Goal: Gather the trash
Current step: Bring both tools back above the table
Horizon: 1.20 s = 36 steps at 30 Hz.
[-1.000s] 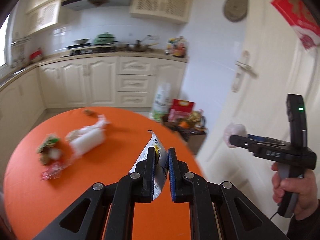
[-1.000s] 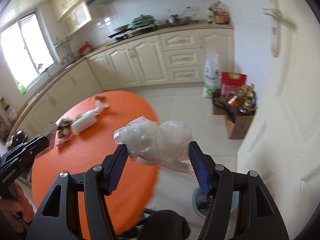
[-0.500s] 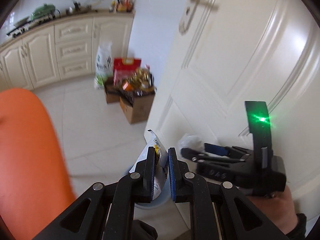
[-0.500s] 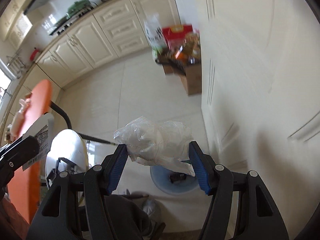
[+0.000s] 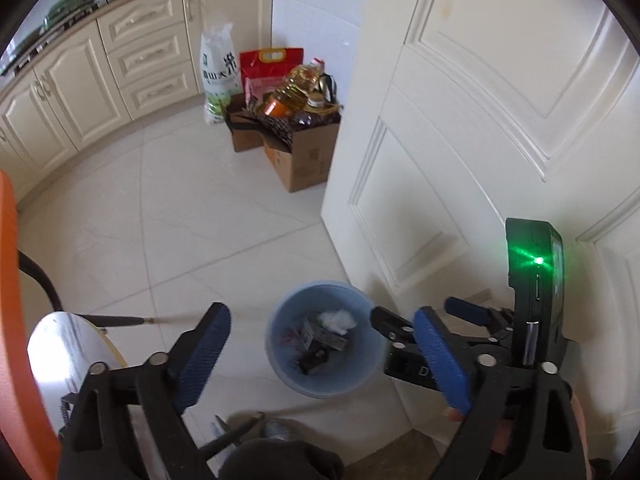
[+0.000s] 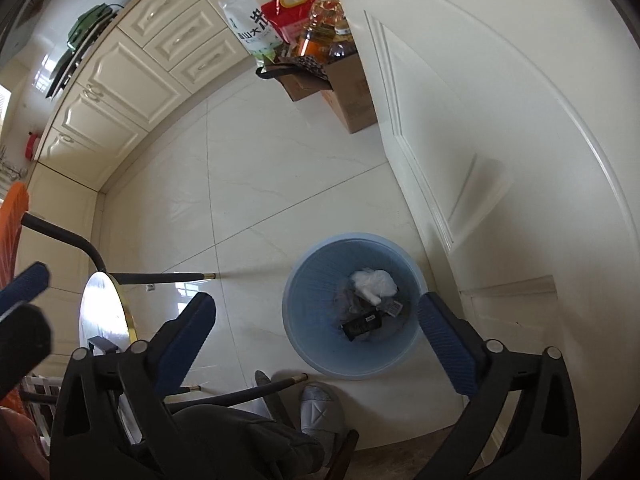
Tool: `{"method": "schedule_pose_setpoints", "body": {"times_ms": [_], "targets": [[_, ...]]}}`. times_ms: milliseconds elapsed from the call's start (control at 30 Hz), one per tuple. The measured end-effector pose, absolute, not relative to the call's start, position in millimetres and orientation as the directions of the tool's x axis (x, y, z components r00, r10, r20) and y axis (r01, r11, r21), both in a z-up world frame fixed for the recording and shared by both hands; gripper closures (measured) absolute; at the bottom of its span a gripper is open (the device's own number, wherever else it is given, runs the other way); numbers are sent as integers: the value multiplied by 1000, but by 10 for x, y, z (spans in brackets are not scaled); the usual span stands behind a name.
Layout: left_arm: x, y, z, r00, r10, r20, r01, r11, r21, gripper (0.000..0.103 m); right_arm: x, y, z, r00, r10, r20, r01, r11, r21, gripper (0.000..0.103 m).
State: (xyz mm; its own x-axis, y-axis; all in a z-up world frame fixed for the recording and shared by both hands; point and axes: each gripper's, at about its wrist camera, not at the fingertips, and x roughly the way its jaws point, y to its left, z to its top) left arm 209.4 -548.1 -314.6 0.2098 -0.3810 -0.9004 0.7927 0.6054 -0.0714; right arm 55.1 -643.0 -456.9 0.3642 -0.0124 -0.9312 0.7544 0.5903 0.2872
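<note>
Two grippers hang over one blue waste bin point(image 5: 322, 350) that stands on the white tiled floor point(image 5: 192, 216), close beside the cream panelled door point(image 5: 480, 120). The left gripper point(image 5: 320, 356) has its jaws spread wide with nothing between its blue pads; the right gripper point(image 6: 316, 334) is likewise wide apart and holds nothing. In the left wrist view the right gripper point(image 5: 416, 320) shows at the right edge, a green light lit on its body, just beside the bin's rim.

Inside the bin lie one crumpled clear plastic bag point(image 6: 374, 285), one dark flat packet point(image 6: 362, 324) and a few smaller wrappers point(image 5: 320, 336), too jumbled to count.

Against the door further back stand two cardboard boxes point(image 5: 304, 156) packed with groceries, among them one large bottle of cooking oil point(image 5: 296, 86). One white rice sack point(image 5: 218, 76) and one red bag point(image 5: 268, 68) lean behind the boxes, before the cream cabinet drawers point(image 5: 152, 60).

To the left are the orange table edge point(image 5: 16, 320), one round stool seat point(image 6: 102, 316) with dark metal legs, and one grey slipper point(image 6: 320, 408) near the bin's base.
</note>
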Motion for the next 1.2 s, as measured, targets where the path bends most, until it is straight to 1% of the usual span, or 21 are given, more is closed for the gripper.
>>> {"method": "schedule_pose_setpoints", "body": {"times_ms": [100, 167, 267, 400, 500, 600, 733, 867, 967, 1200], "targets": [[2032, -5580, -3041, 255, -367, -895, 789, 613, -26, 7, 527, -6442, -4556, 338, -27, -941, 781, 566, 264, 0], [1918, -5607, -2976, 278, -372, -886, 795, 607, -5, 7, 497, -6422, -4487, 318, -30, -948, 795, 552, 249, 0], [1795, -5270, -2782, 317, -406, -857, 791, 612, 3, 3, 476, -6360, -4302, 342, -44, -939, 789, 556, 262, 0], [1562, -4832, -2433, 344, -476, -809, 782, 622, -34, 2, 502, -6219, -3882, 388, -91, -917, 766, 585, 266, 0], [1360, -4490, -2162, 383, -522, -762, 783, 621, -32, 1, 525, -6072, -3489, 429, -134, -893, 743, 614, 265, 0], [1218, -4115, -1970, 425, -543, -724, 768, 640, -29, 1, 554, -5889, -3080, 475, -178, -862, 716, 648, 260, 0], [1099, -3537, -1773, 452, -563, -692, 729, 680, -76, 1, 649, -5568, -2550, 539, -223, -812, 666, 703, 249, 0], [1027, -2723, -1573, 517, -561, -647, 674, 733, -97, 1, 822, -5155, -2107, 598, -234, -767, 597, 768, 232, 0], [870, -2223, -1466, 573, -544, -613, 628, 772, -98, 1, 980, -4796, -1851, 641, -214, -737, 532, 816, 225, 0], [463, -1229, -1403, 699, -453, -553, 497, 864, -80, 1, 1266, -3995, -1590, 694, -153, -704, 386, 904, 184, 0]]}}
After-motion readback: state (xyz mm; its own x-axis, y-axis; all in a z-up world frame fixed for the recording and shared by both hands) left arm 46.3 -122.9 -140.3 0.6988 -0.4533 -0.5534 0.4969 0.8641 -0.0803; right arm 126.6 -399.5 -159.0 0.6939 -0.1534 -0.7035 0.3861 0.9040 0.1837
